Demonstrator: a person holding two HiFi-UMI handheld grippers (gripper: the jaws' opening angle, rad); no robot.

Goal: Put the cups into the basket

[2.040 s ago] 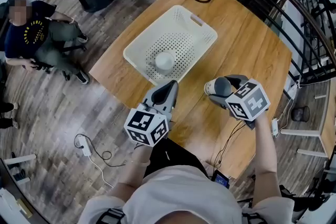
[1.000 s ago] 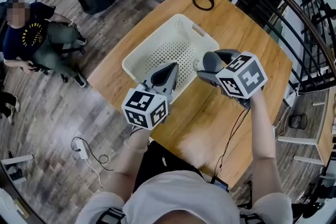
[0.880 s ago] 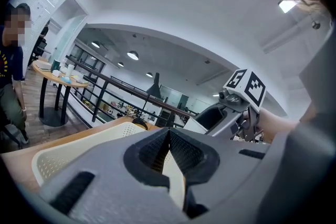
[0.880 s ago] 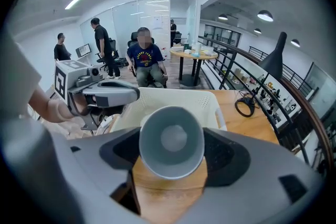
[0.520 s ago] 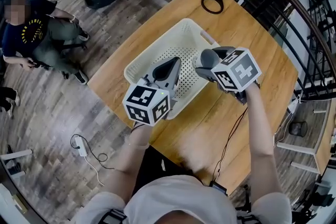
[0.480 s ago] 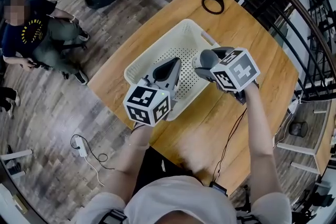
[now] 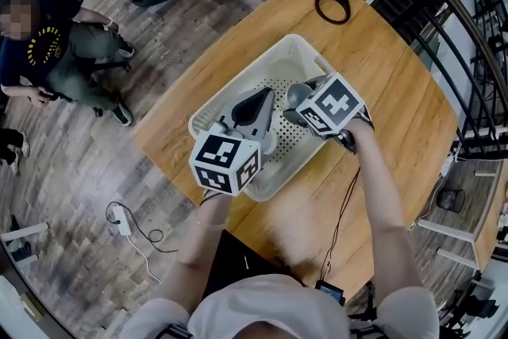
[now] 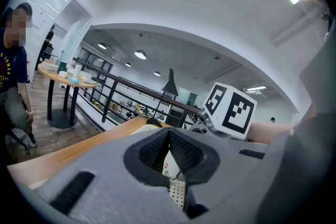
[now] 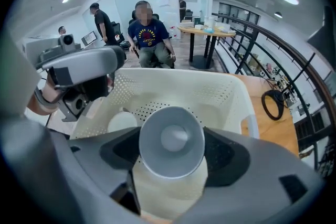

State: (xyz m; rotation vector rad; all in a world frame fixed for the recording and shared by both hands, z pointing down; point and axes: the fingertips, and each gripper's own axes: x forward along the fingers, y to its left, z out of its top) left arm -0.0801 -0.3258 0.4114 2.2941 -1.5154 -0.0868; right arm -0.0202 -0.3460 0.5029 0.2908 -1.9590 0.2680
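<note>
Right tool (image 7: 300, 105) is clamped wide on a grey cup (image 9: 171, 142), its jaws pressing the cup's sides and the open mouth facing back along the tool. That cup hangs over the cream basket (image 7: 295, 44), above its perforated floor. The right forearm stretches across the basket's near rim, with the tool tipped steeply down. Left tool (image 8: 169, 136) has its jaws together, nothing gripped, and points roughly level over the basket's near-left part. A white cup (image 9: 122, 122) sits inside the basket, which rests on the wooden bench (image 7: 397, 91).

Bright, even light; edges bowed — fisheye.
</note>
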